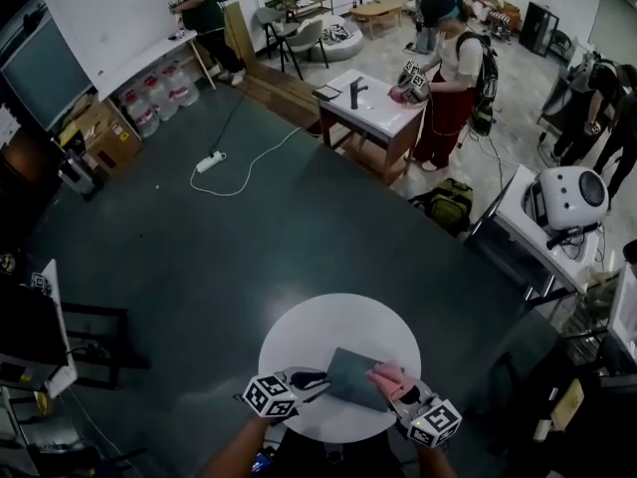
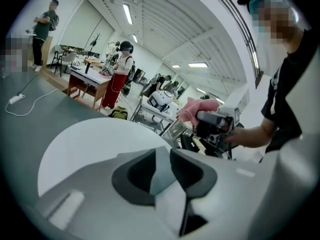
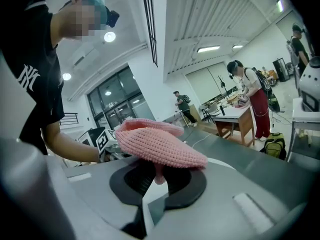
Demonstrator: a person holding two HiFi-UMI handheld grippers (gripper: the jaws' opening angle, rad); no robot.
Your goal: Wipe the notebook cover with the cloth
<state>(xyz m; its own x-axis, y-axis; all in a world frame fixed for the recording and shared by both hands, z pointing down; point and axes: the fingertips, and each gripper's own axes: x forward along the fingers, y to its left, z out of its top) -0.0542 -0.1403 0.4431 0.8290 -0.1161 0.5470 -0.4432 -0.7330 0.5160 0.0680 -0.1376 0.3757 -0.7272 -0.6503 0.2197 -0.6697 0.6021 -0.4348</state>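
Two grippers flank the grey notebook (image 1: 353, 376) lying on the round white surface (image 1: 328, 325): the right gripper (image 1: 400, 390) pinches the pink knitted cloth (image 1: 388, 376) in its jaws, the left gripper (image 1: 313, 379) holds its jaws apart, so wiping looks about to begin, needing the cloth pressed onto the cover.

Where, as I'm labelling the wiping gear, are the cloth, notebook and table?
cloth (image 1: 390, 380), head view, its pink middle.
notebook (image 1: 350, 376), head view, bare cover.
table (image 1: 333, 325), head view, bare white top.
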